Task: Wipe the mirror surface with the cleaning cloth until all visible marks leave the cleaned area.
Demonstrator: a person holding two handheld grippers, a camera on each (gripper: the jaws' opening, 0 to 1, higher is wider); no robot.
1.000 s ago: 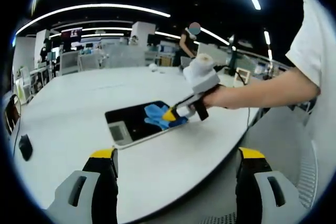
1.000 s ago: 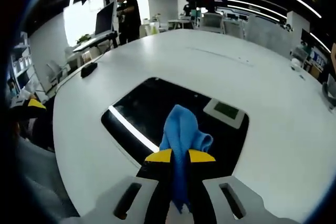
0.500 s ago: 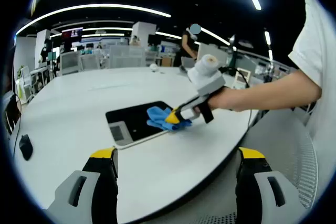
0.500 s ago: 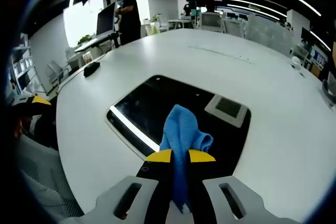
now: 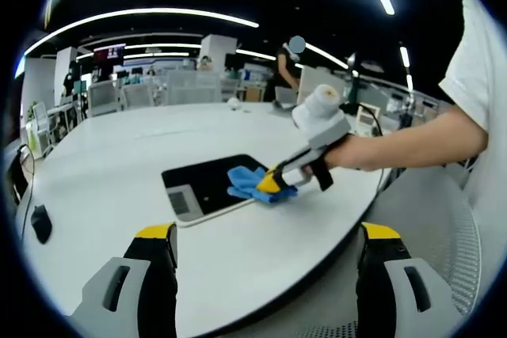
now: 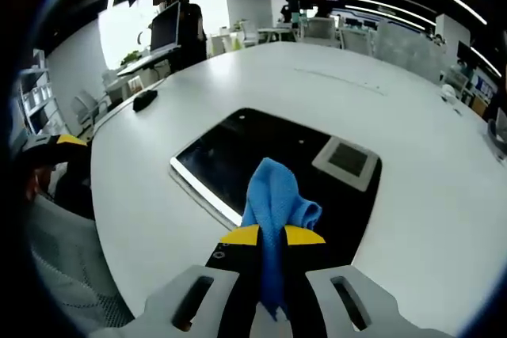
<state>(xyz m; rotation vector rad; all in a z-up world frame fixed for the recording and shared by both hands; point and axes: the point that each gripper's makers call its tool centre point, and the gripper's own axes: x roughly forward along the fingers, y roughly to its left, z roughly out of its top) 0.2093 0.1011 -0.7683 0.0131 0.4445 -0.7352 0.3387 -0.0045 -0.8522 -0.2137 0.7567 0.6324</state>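
Seemingly cloth [image 6: 275, 203] between right jaws

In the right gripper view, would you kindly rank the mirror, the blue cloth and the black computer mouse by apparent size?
1. Mirror
2. Blue cleaning cloth, though nearest the camera
3. Black computer mouse, though farthest away

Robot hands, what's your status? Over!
Right gripper shut on the blue cloth, cloth down at the near edge of the mirror. Left gripper open, held back off the table. Nothing blocking the mirror.
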